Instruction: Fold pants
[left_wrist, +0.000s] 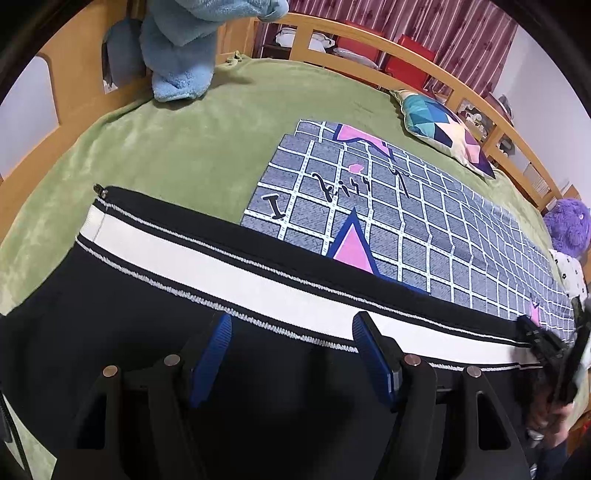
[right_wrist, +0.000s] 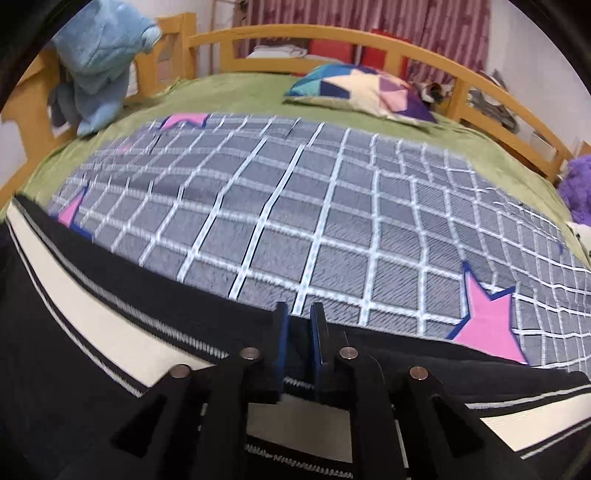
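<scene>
The black pants (left_wrist: 147, 332) lie flat at the near edge of the bed (left_wrist: 166, 147), with a wide white stripe (left_wrist: 221, 266) running along them and thin white lines on each side of it. A small zip pull (left_wrist: 99, 189) shows at the far left corner of the pants. The left gripper (left_wrist: 291, 343) sits just above the black cloth with its two blue pads (left_wrist: 212, 354) spread apart, and there is nothing pinched between them. The right gripper (right_wrist: 300, 343) has its blue pads nearly pressed together at the far edge of the pants; black cloth lies in the thin gap, but I cannot tell if it is being squeezed. From the left view, the right gripper and a bit of the person's hand (left_wrist: 546, 413) show at the right end of the stripe. Just past the pants lies a grey checked blanket (right_wrist: 295, 206) with pink stars (right_wrist: 487, 325), touching the pants' far edge. It rests on a green bed cover (right_wrist: 229, 92). Farther back sits a pillow (right_wrist: 362, 92) with bright patches, and a fluffy blue cloth (right_wrist: 99, 62) hangs over the wooden bed rail (right_wrist: 332, 31). A purple fuzzy toy (left_wrist: 569, 229) is at the far right.
</scene>
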